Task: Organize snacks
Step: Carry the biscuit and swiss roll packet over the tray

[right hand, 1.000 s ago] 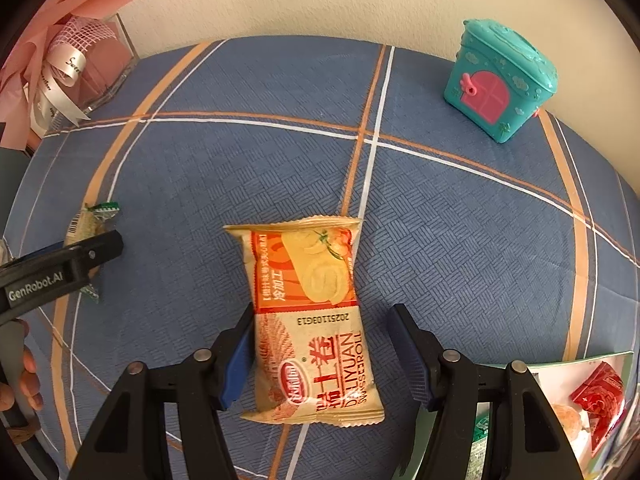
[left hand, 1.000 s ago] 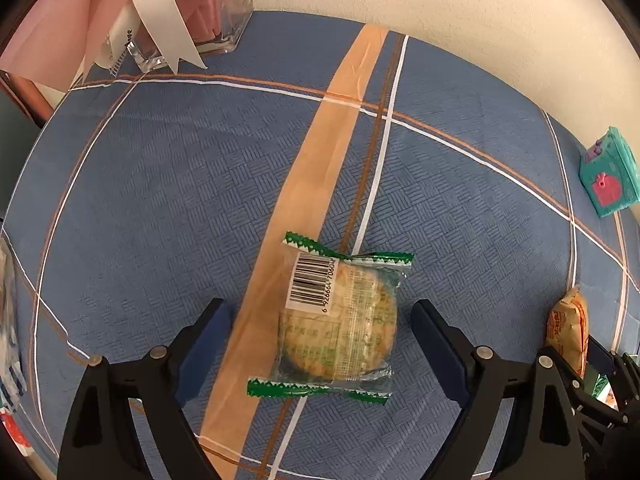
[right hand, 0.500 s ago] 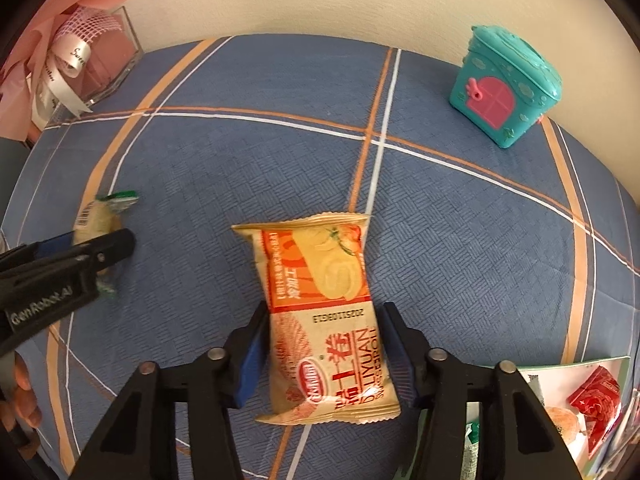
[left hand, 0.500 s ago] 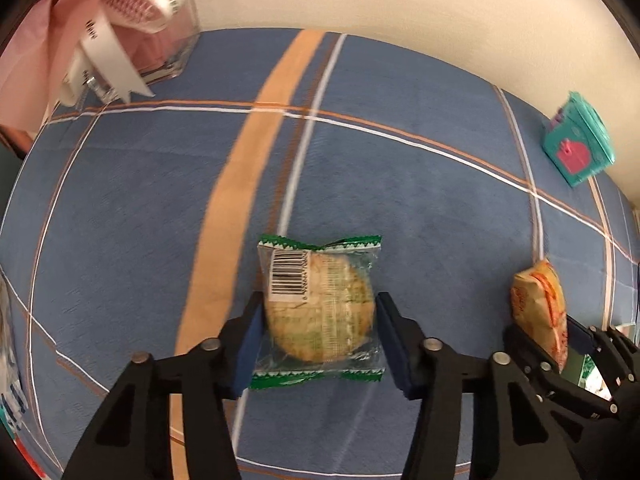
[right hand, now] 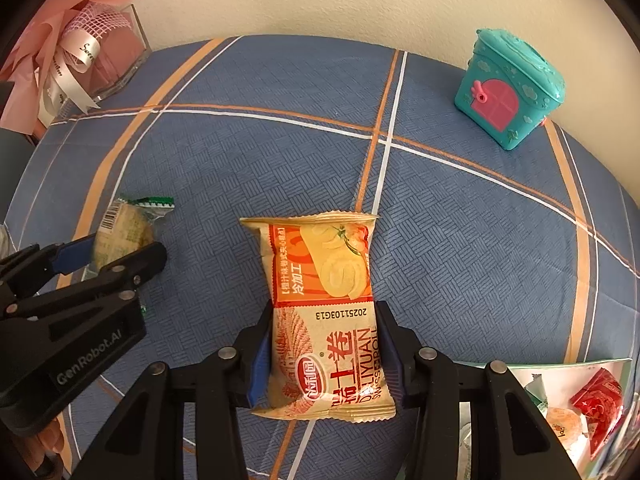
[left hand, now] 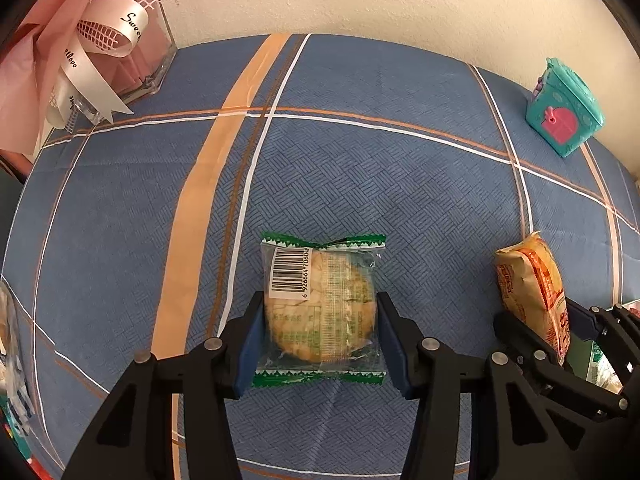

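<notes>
A round cracker in a clear wrapper with green ends sits between the blue pads of my left gripper, which is shut on it over the blue checked tablecloth. It also shows in the right wrist view. My right gripper is shut on an orange Swiss-roll packet, gripping its lower half. That packet also shows at the right of the left wrist view. The left gripper shows at the left of the right wrist view.
A glass vase with pink wrap and white ribbon stands at the back left. A teal toy house stands at the back right. A white tray holding several snacks lies at the near right. More packets lie at the left edge.
Both grippers have closed from open onto their snacks, the left on the cracker and the right on the orange packet. Both views have shifted slightly.
</notes>
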